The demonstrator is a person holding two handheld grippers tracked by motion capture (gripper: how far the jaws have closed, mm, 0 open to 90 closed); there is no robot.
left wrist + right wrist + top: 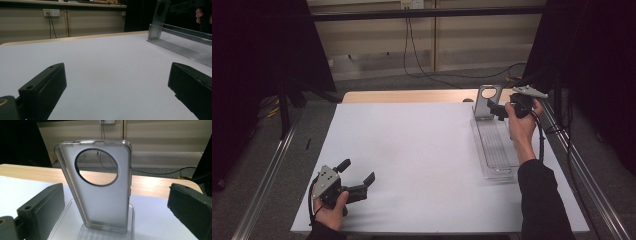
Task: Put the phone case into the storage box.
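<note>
A translucent phone case (pixel 487 101) with a large round camera hole stands upright at the far end of a clear ridged tray (pixel 495 150) on the right of the white table. In the right gripper view the case (pixel 100 195) leans slightly, between and just beyond the wide-apart jaws. My right gripper (pixel 496 109) is open, held level right beside the case. My left gripper (pixel 362 176) rests open at the near left corner, nothing between its jaws (pixel 117 85). In the left gripper view the case (pixel 158 20) stands far off at the upper right.
The white table sheet (pixel 412 150) lies over a wooden top whose far edge (pixel 407 96) shows. Cables (pixel 422 70) run on the floor behind. Black curtains hang on both sides. Metal rails (pixel 267 175) flank the table.
</note>
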